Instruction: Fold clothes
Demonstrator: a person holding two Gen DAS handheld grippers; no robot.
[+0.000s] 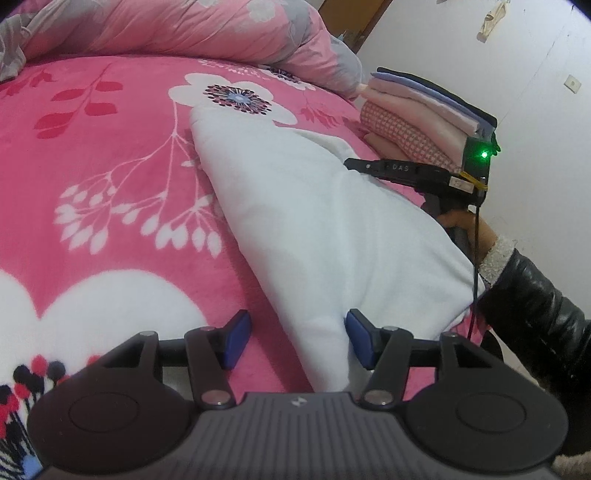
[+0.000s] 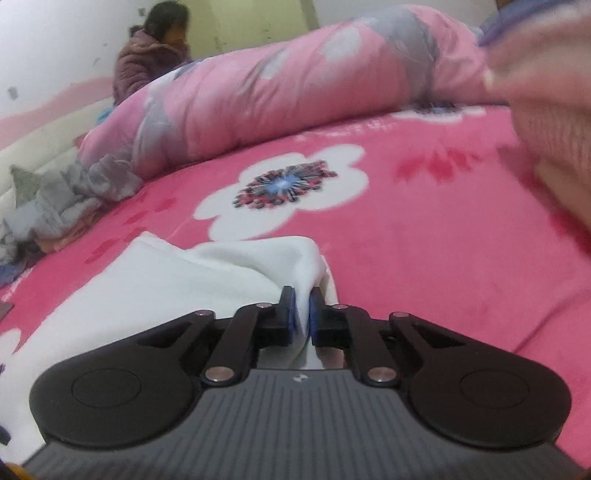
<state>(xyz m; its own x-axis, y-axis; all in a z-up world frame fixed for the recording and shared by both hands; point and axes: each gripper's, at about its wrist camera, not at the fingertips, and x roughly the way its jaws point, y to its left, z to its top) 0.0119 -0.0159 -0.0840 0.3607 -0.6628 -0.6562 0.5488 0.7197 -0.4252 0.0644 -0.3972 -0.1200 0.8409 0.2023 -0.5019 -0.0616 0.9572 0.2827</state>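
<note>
Surface: bright pink fleece blanket (image 1: 122, 155) printed with white flowers and leaf sprays, spread over a bed and filling most of both views.
Far edge: rolled pink-and-grey floral quilt (image 1: 177, 29) lying along the far side of the bed; the right wrist view shows it again, blurred.
White garment (image 1: 314, 229): pale fleece cloth lying on the blanket, running from a far corner near a printed flower down to a narrow near end between the left claw's fingers.
Left gripper (image 1: 297, 341): jaws spread wide, blue pads (image 1: 238, 339) apart on either side of the garment's near tip, not clamped on it; whether the right-hand pad touches the cloth I cannot tell.
Right gripper (image 2: 302, 314): jaws drawn nearly together with a fold of the white garment pinched between the blue pads; the cloth bunches up just beyond the fingertips. In the left wrist view it reaches in from the right over the garment's far right edge, a green light lit on its body.
Folded stack (image 1: 424, 110): pink, checked, lilac and dark garments piled neatly at the far right of the bed, close behind the right gripper.
Loose clothes (image 2: 62, 199): crumpled grey heap at the far left, beside the quilt's end.
Background: person (image 2: 151, 55) in a purple padded jacket beyond the quilt, against a pale wall.
</note>
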